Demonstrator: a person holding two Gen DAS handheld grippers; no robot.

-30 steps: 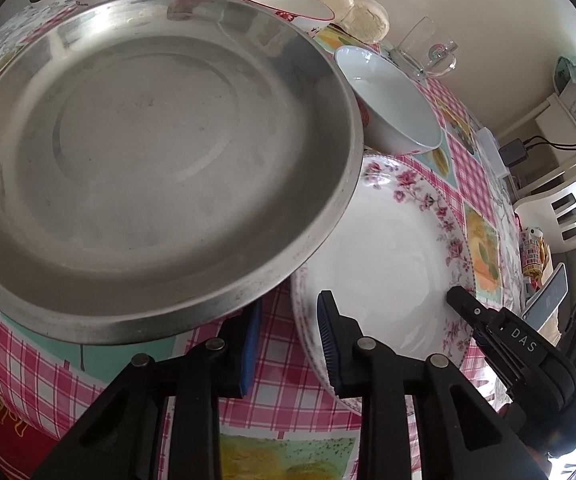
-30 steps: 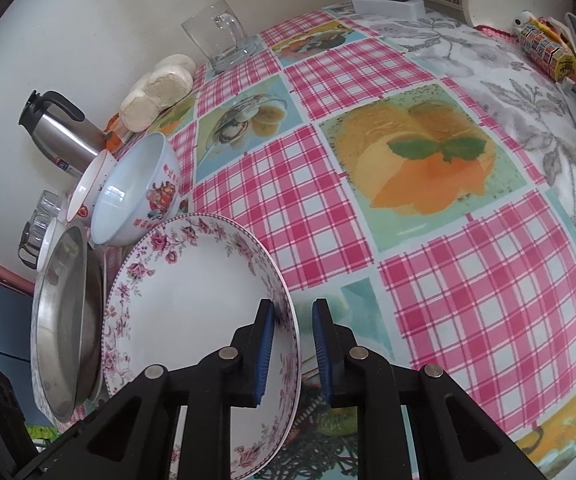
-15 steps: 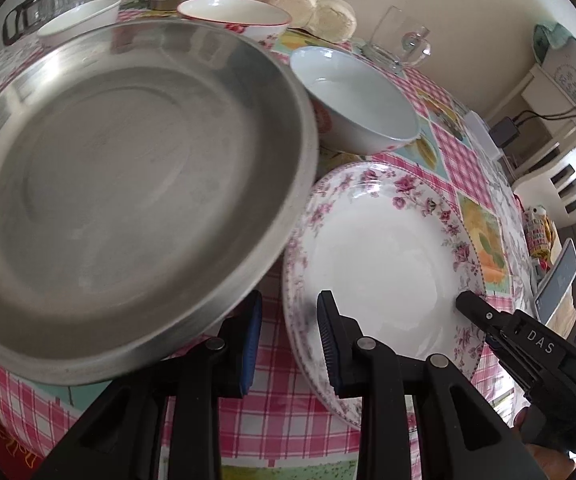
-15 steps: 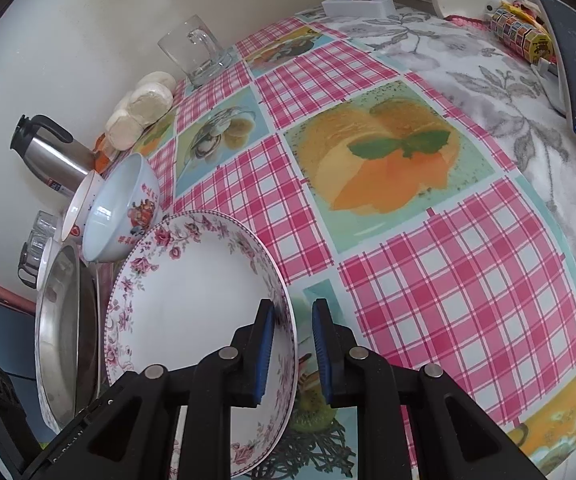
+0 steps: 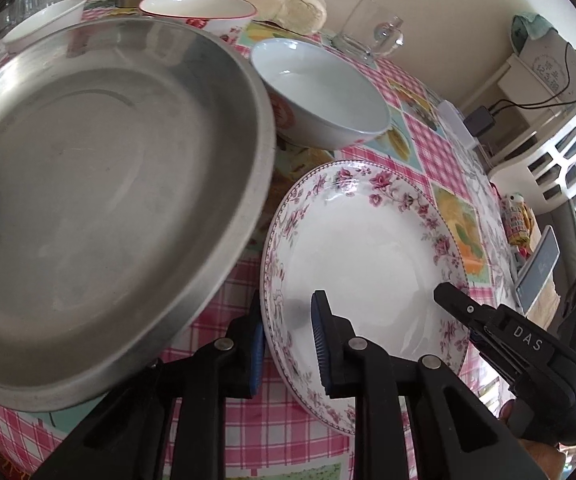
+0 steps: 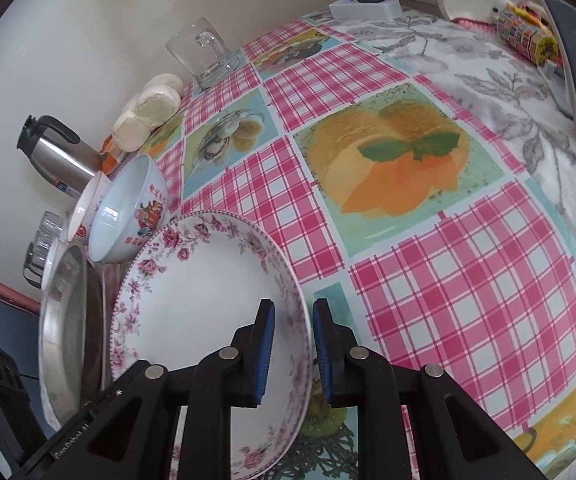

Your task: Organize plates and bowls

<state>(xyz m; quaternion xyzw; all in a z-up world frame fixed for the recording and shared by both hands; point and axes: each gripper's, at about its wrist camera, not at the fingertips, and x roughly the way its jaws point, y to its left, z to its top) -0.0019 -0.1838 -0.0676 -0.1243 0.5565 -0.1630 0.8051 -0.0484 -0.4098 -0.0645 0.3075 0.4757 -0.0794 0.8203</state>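
Floral plate point(image 5: 368, 256): being kept on the checked tablecloth point(image 6: 428, 280), between the steel pan point(image 5: 100, 184) and open cloth, with a white bowl point(image 5: 320, 92) just behind it.
Left gripper point(image 5: 288, 340): being closed, its jaws narrowly parted around the plate's near-left rim; contact by the pads cannot be told.
Right gripper point(image 6: 293, 350): being held nearly closed, the plate's right rim being pinched between its blue pads.
Steel pan: being left beside the plate, overlapping its left edge in the left wrist view.

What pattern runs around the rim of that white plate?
Pink roses on trailing sprigs, edged by a fine dotted line, circle the plate. The left wrist view shows it best.
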